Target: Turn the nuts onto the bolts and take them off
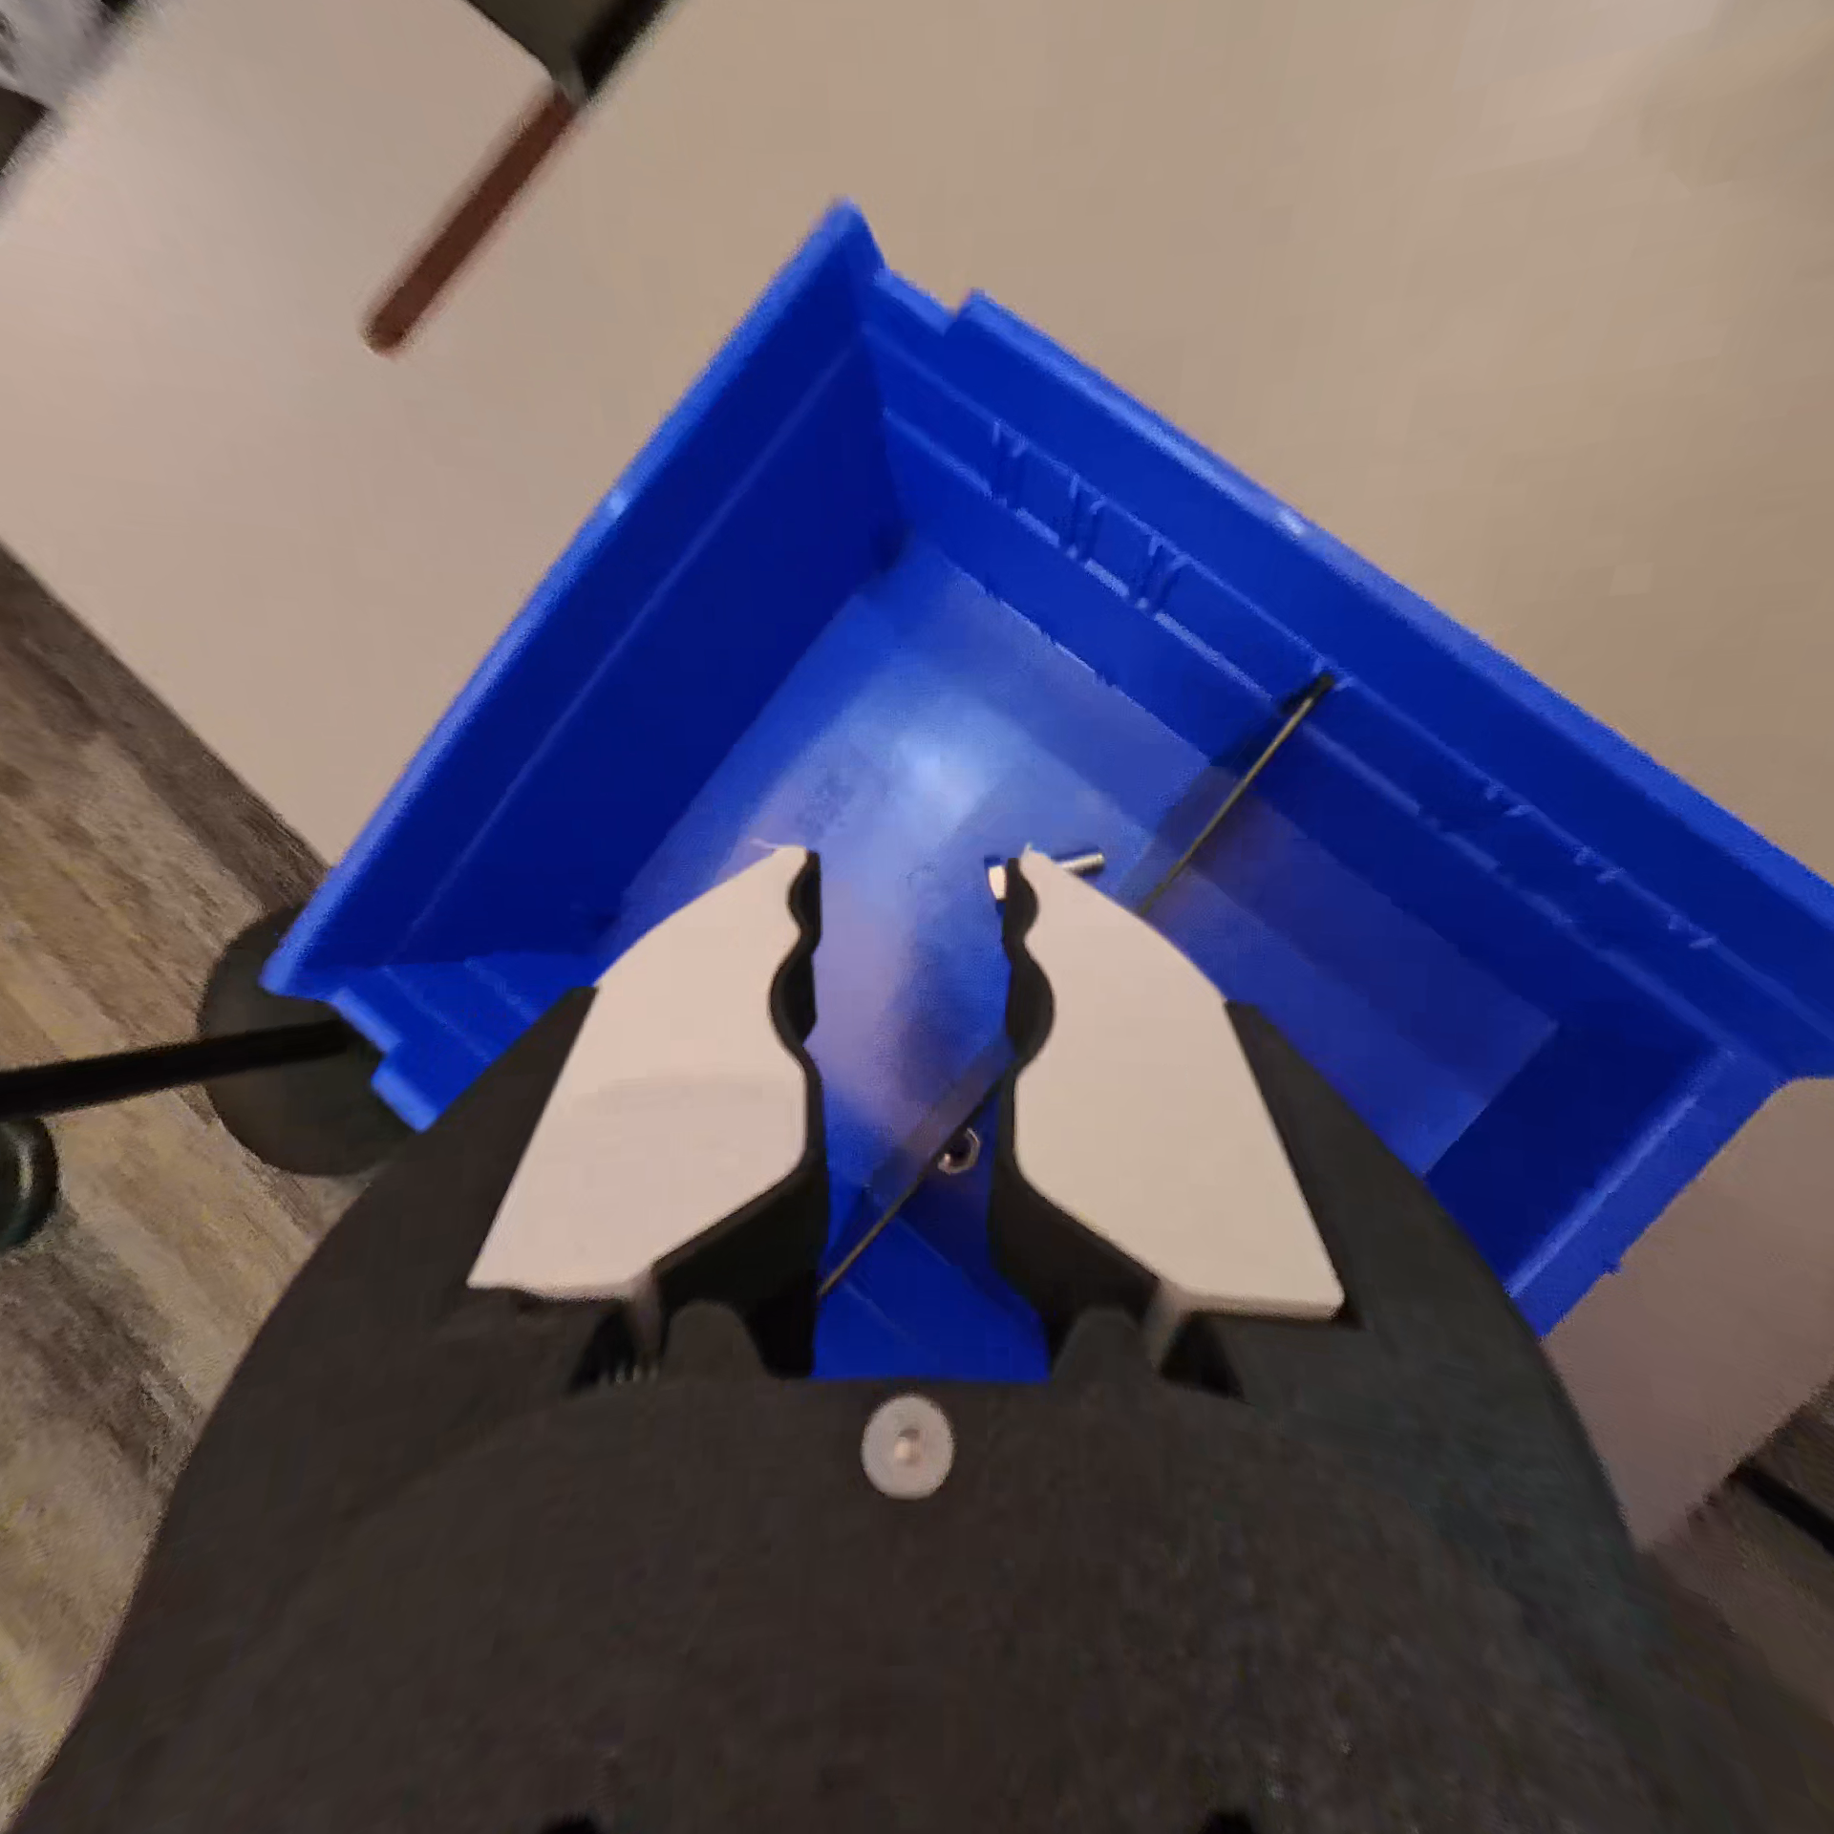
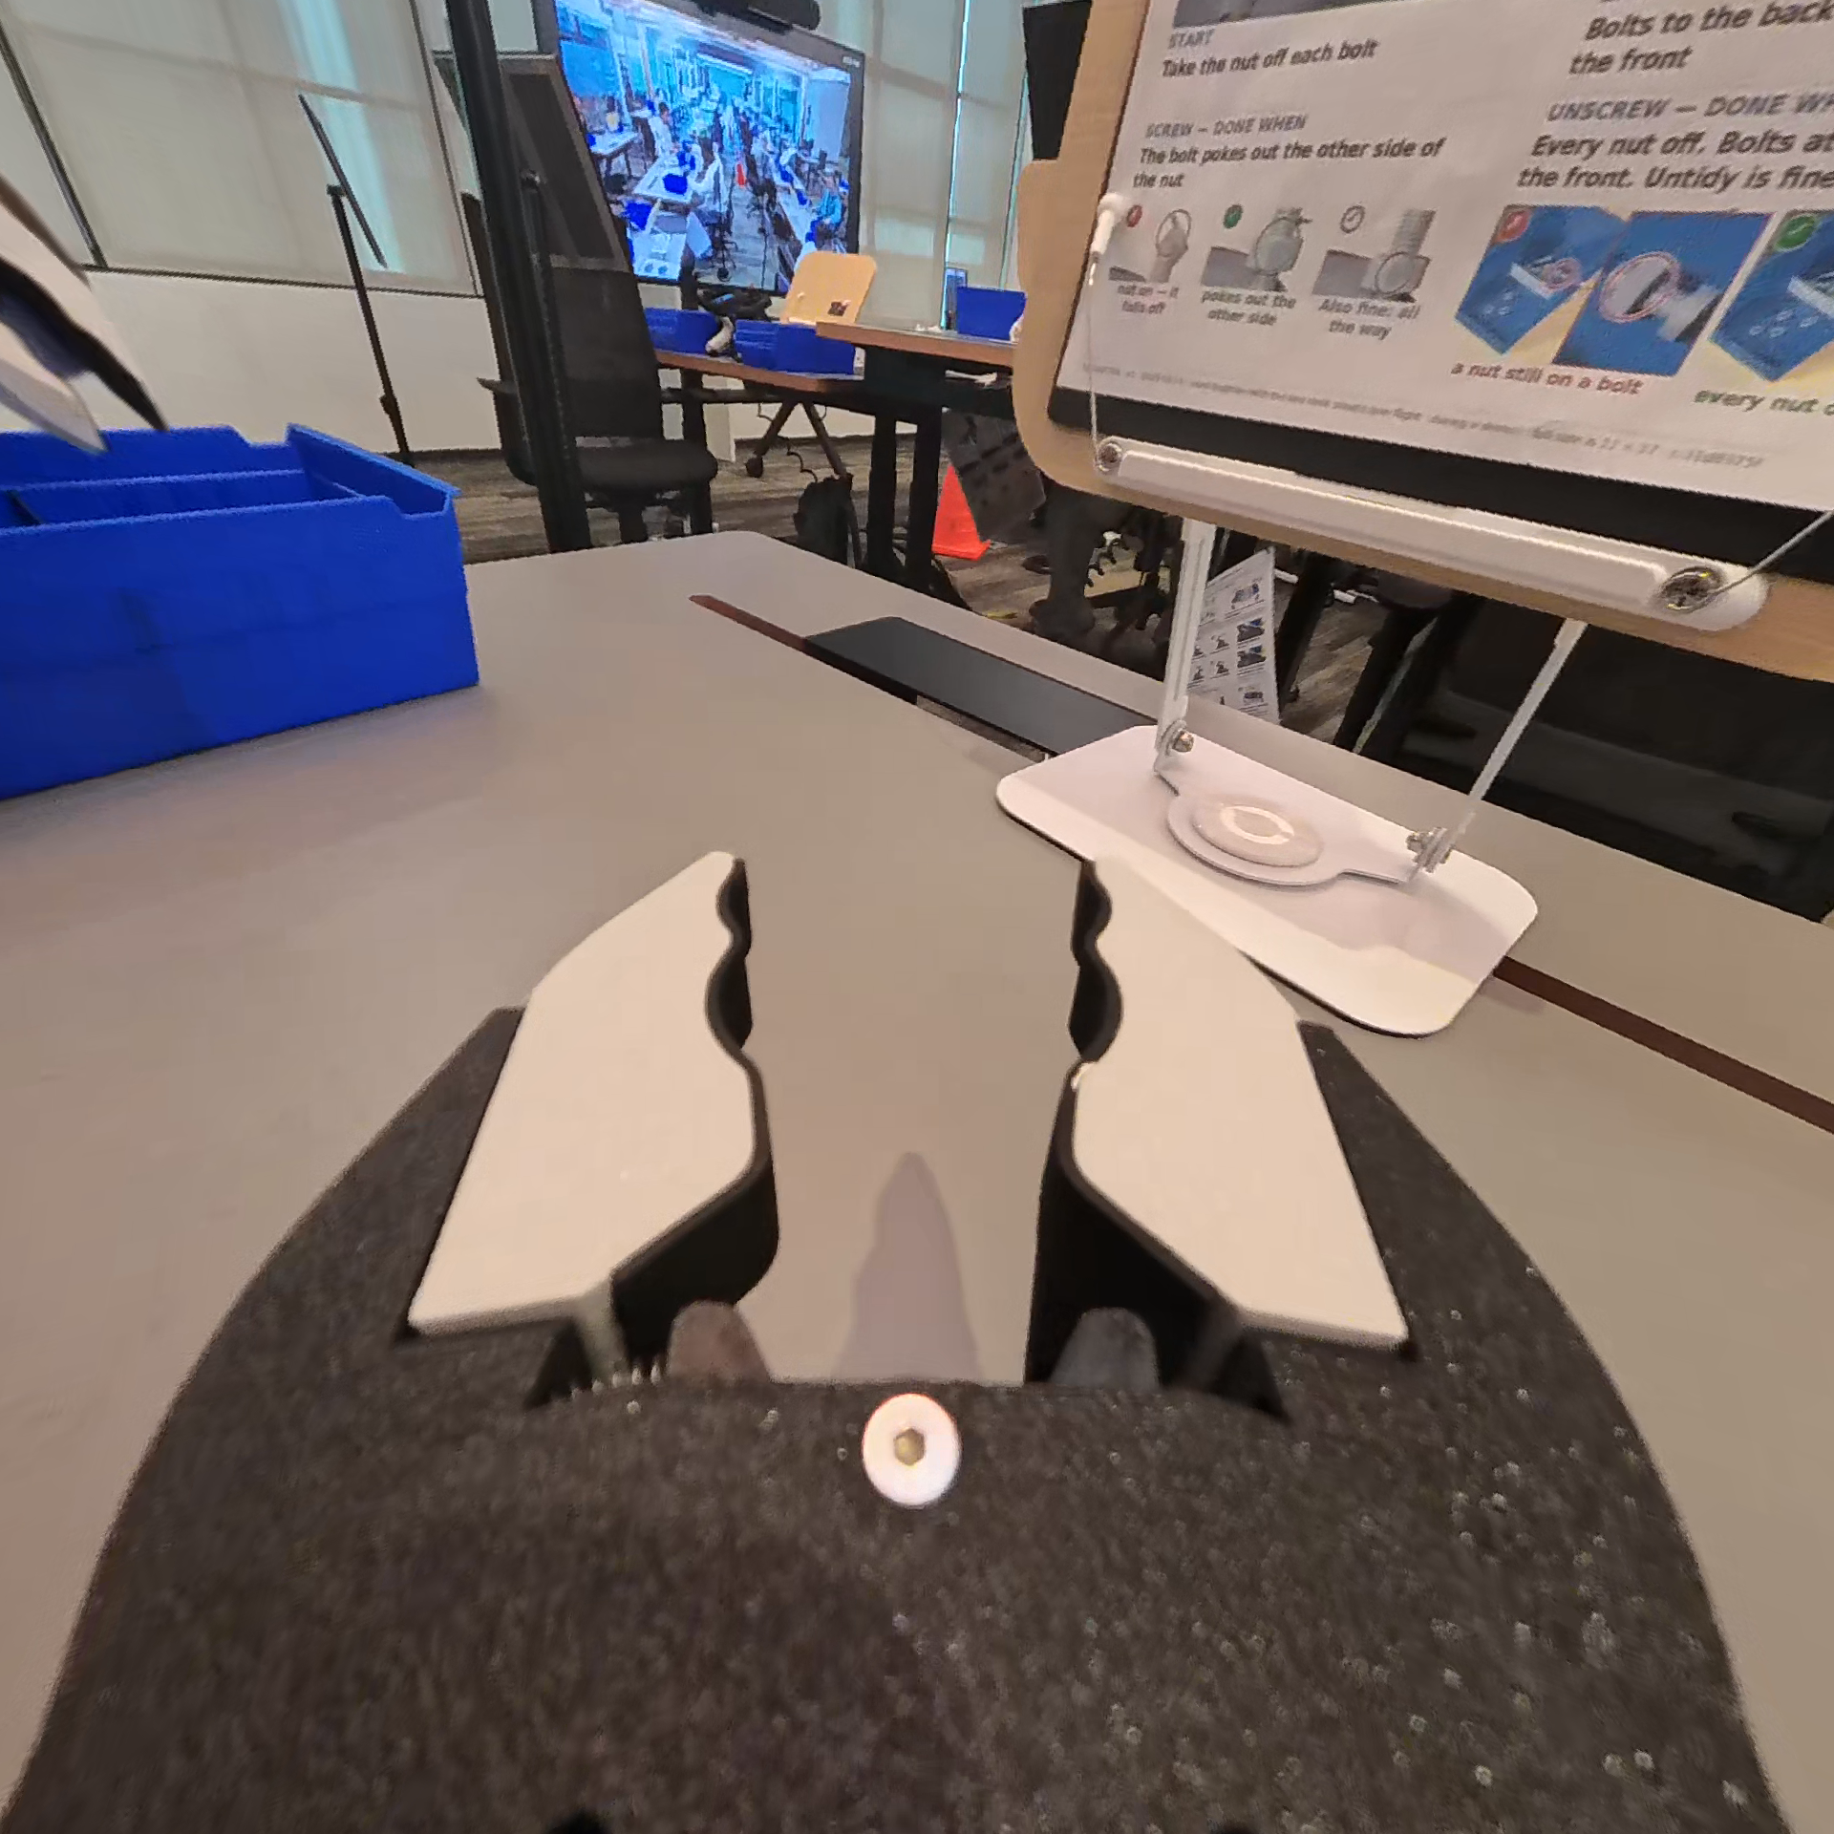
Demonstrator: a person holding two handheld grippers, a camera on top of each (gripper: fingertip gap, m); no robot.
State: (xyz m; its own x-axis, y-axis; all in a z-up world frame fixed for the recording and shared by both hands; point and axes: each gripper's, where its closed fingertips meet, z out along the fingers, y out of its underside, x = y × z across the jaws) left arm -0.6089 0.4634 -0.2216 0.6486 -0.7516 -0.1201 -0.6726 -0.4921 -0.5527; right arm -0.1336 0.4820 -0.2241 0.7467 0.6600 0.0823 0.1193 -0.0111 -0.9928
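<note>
Left wrist view: left claw hangs over the blue bin, jaws apart, gripping nothing; a bolt lies just beyond its right tip, a nut between the fingers. Right claw gapes above bare table.

The smooth grey table carries a blue plastic bin and a white flat-based sheet stand, well apart.

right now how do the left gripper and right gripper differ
The left gripper points down into the blue bin; the right gripper hovers level over bare grey table. The left's gap looks narrower than the right's. Both are open and hold nothing.
</note>
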